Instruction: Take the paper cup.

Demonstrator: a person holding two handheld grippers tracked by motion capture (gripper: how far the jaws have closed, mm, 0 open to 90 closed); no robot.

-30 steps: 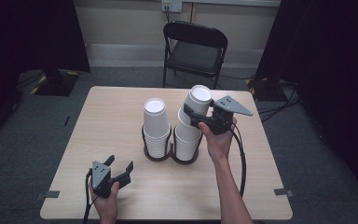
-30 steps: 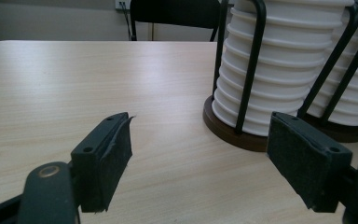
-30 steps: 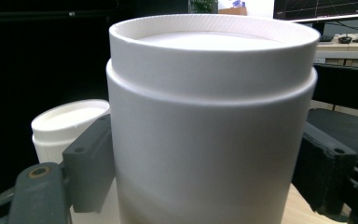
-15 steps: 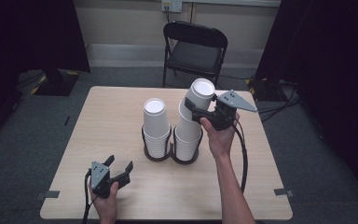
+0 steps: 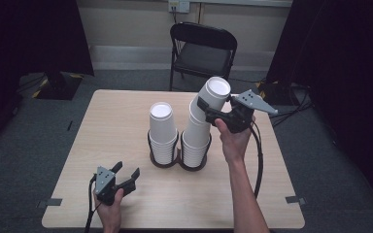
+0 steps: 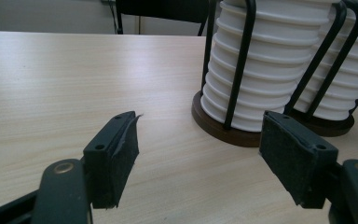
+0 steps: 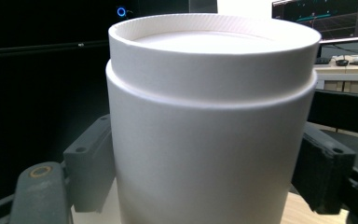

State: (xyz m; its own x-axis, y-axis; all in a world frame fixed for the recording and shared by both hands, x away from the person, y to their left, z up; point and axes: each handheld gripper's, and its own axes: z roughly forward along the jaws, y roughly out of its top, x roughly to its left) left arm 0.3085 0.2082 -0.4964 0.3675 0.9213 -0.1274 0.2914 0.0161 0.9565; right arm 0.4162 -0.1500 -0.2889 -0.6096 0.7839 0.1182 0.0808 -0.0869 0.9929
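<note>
Two stacks of white paper cups stand bottom up in a black wire holder (image 5: 177, 158) with brown bases at the table's middle. The left stack (image 5: 162, 131) is upright. My right gripper (image 5: 209, 109) is shut on the top cup (image 5: 213, 94) of the right stack (image 5: 196, 141), and that cup leans to the right. In the right gripper view the cup (image 7: 209, 130) sits between the pads (image 7: 91, 168). My left gripper (image 5: 126, 175) rests open near the front left, its jaws pointing at the holder. In the left gripper view the nearest stack (image 6: 261, 70) stands beyond the open left gripper (image 6: 200, 149).
A black folding chair (image 5: 201, 53) stands behind the wooden table (image 5: 116, 111). The right gripper's cable (image 5: 260, 155) runs along the forearm to the front edge. Bare tabletop lies left of the holder and in front of it.
My right gripper has carried the top cup a little up and to the right, tilting it more off the right stack. The left gripper has stayed put.
</note>
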